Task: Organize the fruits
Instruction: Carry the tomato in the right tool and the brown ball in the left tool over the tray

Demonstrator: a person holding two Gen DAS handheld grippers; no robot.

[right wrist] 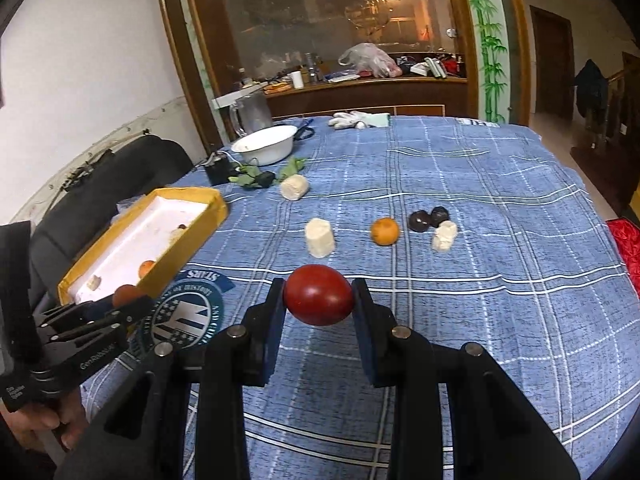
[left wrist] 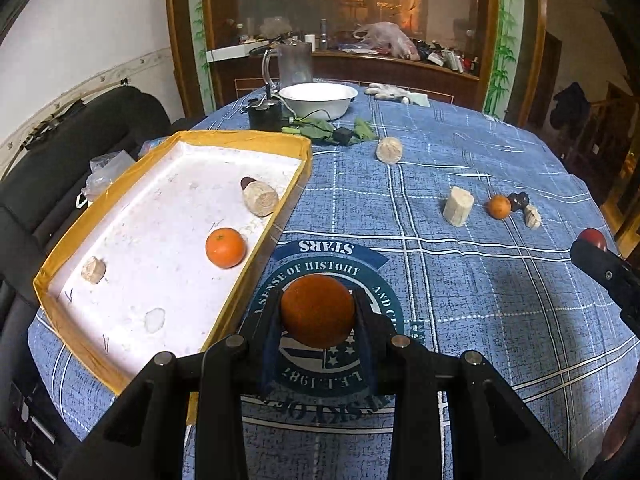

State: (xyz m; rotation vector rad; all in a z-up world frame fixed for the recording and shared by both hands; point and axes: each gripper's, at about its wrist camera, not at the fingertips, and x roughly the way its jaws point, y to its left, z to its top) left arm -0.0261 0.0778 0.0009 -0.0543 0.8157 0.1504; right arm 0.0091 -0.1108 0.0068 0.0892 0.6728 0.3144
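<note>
Orange (left wrist: 317, 310) sits clamped between left fingers (left wrist: 362, 312), red fruit (right wrist: 319, 295) between right.

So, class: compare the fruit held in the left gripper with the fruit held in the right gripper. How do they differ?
The round dull-orange fruit in the left gripper is matte; the egg-shaped dark-red fruit in the right gripper is glossy. The orange one is nearer the yellow-rimmed tray. Both are clamped between black fingers above the blue checked tablecloth.

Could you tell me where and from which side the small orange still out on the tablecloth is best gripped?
Grip the orange across its widest middle, coming straight down from above. It is round, so any pair of sides works, but the dark fruits sit close on its right.
</note>
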